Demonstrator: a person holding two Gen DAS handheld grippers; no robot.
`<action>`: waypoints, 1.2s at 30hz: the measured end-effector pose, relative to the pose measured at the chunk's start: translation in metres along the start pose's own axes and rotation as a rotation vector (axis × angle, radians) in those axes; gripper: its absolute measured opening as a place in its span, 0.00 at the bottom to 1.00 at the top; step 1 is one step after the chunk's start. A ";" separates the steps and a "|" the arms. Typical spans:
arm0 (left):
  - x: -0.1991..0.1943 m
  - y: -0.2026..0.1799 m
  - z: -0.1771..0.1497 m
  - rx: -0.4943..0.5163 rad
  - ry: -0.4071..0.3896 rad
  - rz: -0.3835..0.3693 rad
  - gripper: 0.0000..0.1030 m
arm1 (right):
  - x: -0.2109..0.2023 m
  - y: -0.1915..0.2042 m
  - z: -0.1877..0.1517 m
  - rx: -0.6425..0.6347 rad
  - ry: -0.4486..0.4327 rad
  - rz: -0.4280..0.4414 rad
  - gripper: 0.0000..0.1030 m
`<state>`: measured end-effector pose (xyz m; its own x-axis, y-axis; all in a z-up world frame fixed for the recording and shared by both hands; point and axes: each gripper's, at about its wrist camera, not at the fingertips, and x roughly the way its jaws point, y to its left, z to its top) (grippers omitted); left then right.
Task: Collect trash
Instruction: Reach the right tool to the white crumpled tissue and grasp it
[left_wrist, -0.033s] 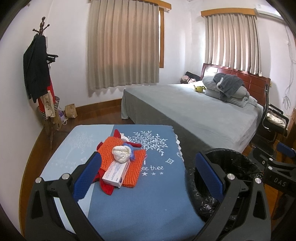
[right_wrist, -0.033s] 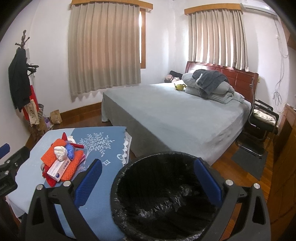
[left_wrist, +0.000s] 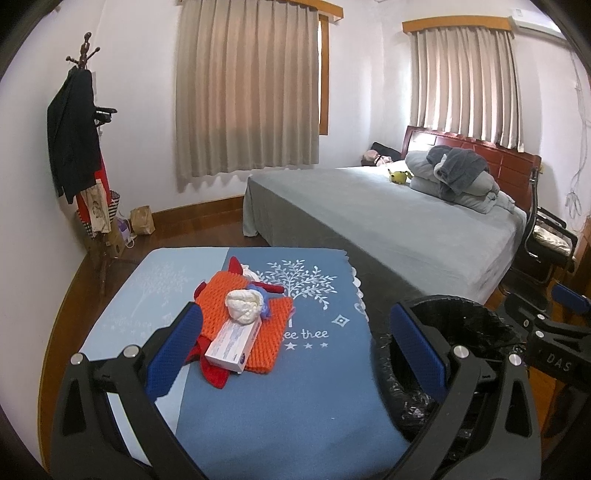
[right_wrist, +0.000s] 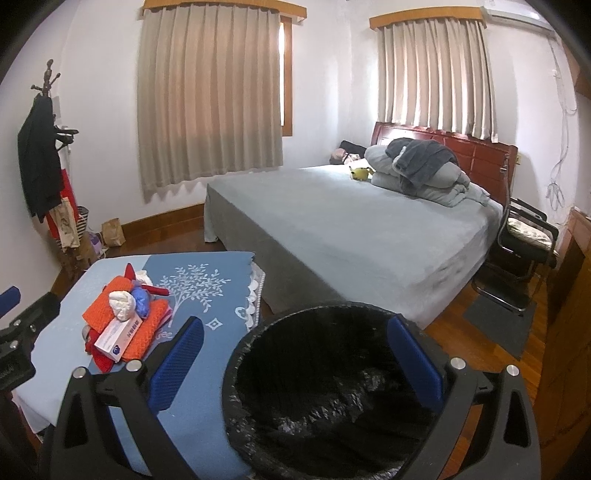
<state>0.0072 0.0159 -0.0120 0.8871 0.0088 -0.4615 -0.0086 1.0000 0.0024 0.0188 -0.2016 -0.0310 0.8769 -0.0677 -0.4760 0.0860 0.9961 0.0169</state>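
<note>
Hovering over the blue table (left_wrist: 303, 398), I hold both claws spread wide and empty. The trash sits in one pile toward the table's left-middle: a white wad (left_wrist: 243, 311) on top of an orange net (left_wrist: 236, 295), red scraps (left_wrist: 216, 373) beneath, and a small box (left_wrist: 233, 345) leaning across the near edge. My left claw (left_wrist: 295, 350) looks almost straight at this pile; its left pad (left_wrist: 173, 350) appears just beside the box, with the pile a little left of the claw's midline. My right claw (right_wrist: 295, 362) hangs above the bin (right_wrist: 332, 387), and from there the pile (right_wrist: 125, 317) lies well off to the left. So the left hand is the nearer one, I judge. The box's long axis runs from near-left to far-right, slanting away from me, so I would turn the left claw to close across its narrow width. The bin stands just right of the table, a short swing away.
</note>
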 end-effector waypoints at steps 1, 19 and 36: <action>0.001 0.001 -0.001 -0.002 0.000 0.004 0.95 | 0.012 0.006 -0.005 -0.003 0.001 0.006 0.94; 0.088 0.134 -0.013 -0.094 0.041 0.248 0.95 | 0.127 0.124 -0.004 -0.085 0.060 0.222 0.91; 0.139 0.201 -0.021 -0.128 0.096 0.321 0.95 | 0.183 0.243 -0.010 -0.224 0.103 0.410 0.70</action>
<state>0.1191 0.2176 -0.0941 0.7825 0.3161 -0.5365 -0.3430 0.9379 0.0523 0.1953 0.0289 -0.1228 0.7649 0.3281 -0.5543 -0.3711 0.9278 0.0370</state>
